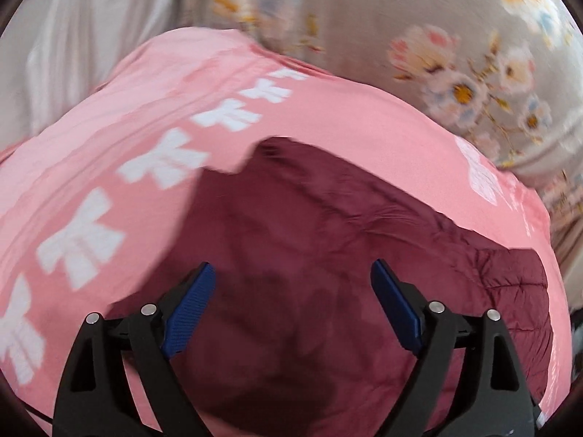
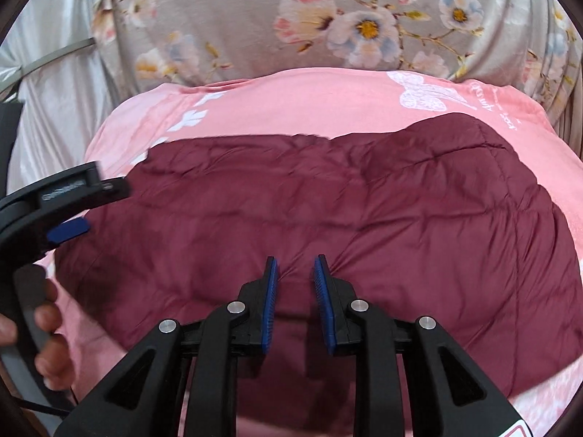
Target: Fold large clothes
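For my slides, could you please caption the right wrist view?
Right gripper, fingers slightly apart and empty, above a maroon quilted jacket on pink bedding.

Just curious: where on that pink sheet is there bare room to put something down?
Bare pink sheet shows beyond the maroon quilted jacket, toward the floral cloth, and in a strip at its left. The middle is covered by the jacket.

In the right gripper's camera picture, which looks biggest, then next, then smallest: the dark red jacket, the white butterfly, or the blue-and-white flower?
1. Dark red jacket, by far the biggest.
2. White butterfly.
3. Blue-and-white flower, close to the butterfly in size and farther back, so that order is unsure.
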{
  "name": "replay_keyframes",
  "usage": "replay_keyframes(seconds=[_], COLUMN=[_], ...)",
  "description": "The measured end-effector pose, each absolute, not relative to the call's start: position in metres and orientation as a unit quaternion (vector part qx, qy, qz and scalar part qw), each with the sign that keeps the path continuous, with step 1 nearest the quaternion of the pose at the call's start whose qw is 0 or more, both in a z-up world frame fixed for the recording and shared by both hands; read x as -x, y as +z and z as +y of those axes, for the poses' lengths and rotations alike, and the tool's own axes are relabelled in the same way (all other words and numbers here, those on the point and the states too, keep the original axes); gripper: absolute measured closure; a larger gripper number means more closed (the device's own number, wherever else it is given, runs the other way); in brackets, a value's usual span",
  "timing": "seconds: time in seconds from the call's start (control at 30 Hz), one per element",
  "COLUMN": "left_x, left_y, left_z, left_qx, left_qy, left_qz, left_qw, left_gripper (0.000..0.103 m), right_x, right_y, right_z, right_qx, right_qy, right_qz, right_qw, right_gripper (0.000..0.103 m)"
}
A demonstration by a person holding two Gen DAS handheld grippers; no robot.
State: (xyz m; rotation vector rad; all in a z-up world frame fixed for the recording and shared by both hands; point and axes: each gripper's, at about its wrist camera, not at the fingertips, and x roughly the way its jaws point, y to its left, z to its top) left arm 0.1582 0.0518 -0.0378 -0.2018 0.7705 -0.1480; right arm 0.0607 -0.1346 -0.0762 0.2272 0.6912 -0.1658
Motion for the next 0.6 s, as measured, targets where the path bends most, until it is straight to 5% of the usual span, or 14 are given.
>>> replay_keyframes(seconds=[0.33, 0.6], left_x=[-0.146, -0.154], left_y=[-0.085, -0.091], left_z=[0.143, 0.125], left_qx=[0.19, 0.172], left_qy=[-0.034, -0.041], left_qz=[0.432, 0.428], left_qw=[0.881, 0.887], left_gripper=[0.018, 0.005], right_x=[-0.061, -0.072], right_y=[-0.089, -0.097], right_z=[-0.084, -0.093], right_qx=[-0.066, -0.089], right_qy=[-0.071, -0.067], right_qz=[0.356, 0.38], right_qw=[0.93, 0.918], right_gripper=[0.079, 0.079])
